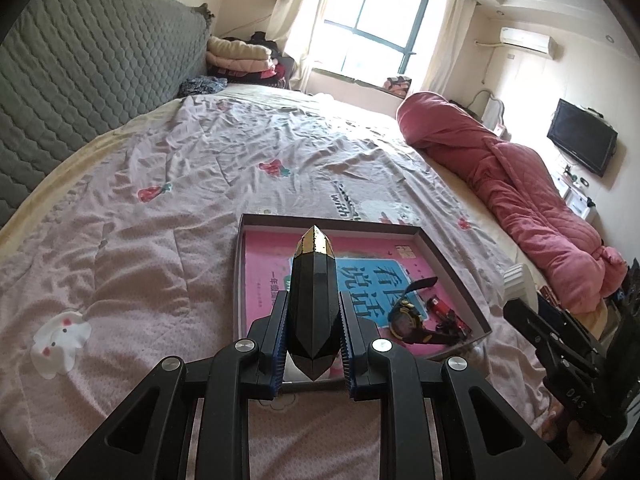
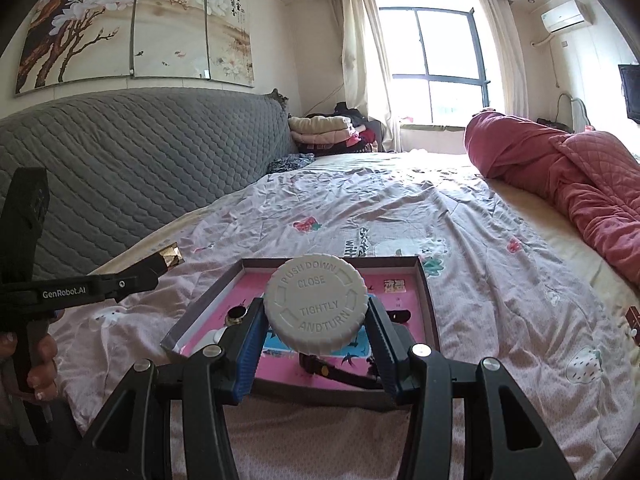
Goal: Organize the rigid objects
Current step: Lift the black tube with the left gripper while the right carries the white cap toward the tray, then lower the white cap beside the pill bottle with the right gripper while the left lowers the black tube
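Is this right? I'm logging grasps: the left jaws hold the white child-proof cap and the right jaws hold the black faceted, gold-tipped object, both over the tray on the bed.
The hands are swapped. The left gripper holds the black faceted, gold-tipped object, as the left wrist view shows; the right gripper holds the white child-proof cap. Both are over the tray on the bed.

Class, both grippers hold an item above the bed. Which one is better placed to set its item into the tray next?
Probably the right gripper: its white cap hangs over the tray, while the left gripper is off to the side.

Tray (image 1: 456, 268) crowded right by watch (image 1: 404, 316) (left half free)
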A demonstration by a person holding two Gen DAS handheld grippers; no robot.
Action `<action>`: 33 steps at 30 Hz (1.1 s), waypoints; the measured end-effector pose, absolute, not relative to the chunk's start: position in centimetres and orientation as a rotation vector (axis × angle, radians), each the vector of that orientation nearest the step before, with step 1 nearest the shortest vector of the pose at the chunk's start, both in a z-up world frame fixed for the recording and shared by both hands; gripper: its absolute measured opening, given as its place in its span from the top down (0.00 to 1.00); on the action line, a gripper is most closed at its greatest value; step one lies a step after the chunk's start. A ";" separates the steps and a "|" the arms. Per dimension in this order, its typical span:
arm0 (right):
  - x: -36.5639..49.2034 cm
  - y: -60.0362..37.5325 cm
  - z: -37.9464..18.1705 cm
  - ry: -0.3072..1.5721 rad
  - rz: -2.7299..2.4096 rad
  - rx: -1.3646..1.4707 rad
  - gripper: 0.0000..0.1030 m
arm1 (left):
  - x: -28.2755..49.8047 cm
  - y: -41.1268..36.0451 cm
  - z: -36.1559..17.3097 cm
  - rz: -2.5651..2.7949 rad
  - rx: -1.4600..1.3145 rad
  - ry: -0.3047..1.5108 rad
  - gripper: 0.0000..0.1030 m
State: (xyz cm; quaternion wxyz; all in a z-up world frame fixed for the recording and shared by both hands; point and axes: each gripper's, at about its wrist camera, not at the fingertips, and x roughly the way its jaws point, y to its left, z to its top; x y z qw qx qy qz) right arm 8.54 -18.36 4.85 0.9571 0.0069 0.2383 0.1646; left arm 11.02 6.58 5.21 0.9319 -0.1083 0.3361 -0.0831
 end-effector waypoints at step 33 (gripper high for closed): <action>13.1 -8.8 -2.2 0.667 0.418 -0.324 0.52 | 14.5 6.9 -1.6 -0.137 -0.222 0.824 0.78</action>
